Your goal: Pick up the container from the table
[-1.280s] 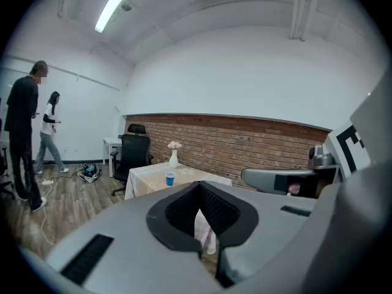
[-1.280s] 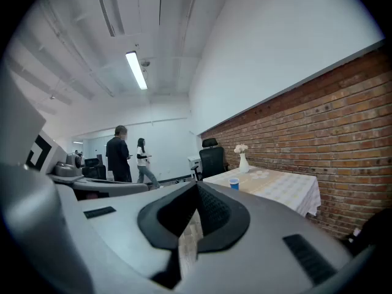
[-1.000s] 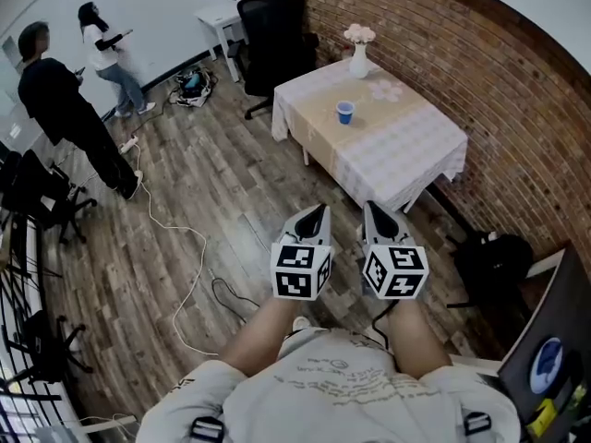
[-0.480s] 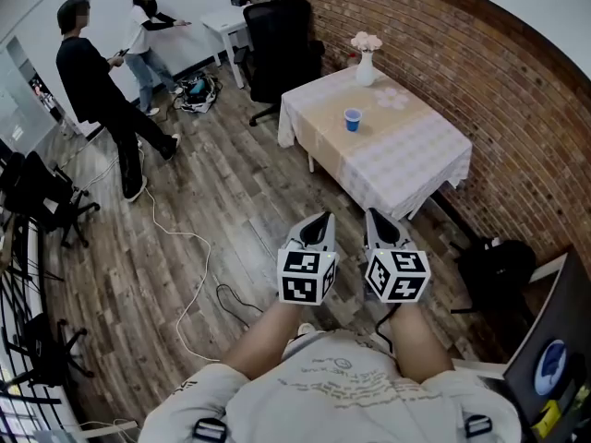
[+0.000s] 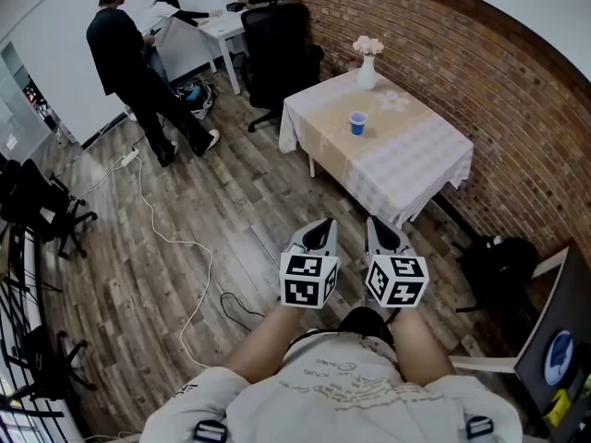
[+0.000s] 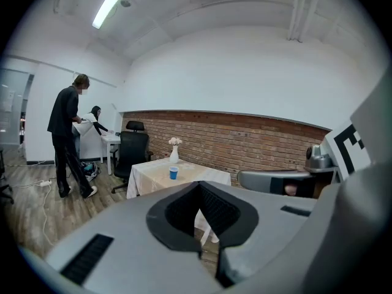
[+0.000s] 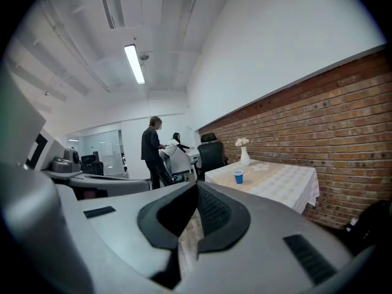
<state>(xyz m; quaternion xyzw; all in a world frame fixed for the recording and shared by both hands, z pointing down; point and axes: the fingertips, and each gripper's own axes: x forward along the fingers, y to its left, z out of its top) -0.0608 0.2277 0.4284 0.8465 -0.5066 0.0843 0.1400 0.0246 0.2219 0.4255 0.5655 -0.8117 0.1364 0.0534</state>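
Note:
A small blue cup (image 5: 358,123), the container, stands on a table (image 5: 416,150) covered with a pale checked cloth by the brick wall; it also shows in the left gripper view (image 6: 174,173) and the right gripper view (image 7: 238,176). My left gripper (image 5: 319,233) and right gripper (image 5: 380,232) are held side by side above the wooden floor, well short of the table. Both have their jaws shut with nothing between them.
A white vase with flowers (image 5: 367,63) stands at the table's far end. A black office chair (image 5: 277,49) sits beyond the table. Two people (image 5: 129,58) stand at a white desk. A white cable (image 5: 180,247) trails over the floor. A black bag (image 5: 499,266) lies on the right.
The table has drawn a little nearer as both grippers moved forward. The two people walked from the far left towards the white desk.

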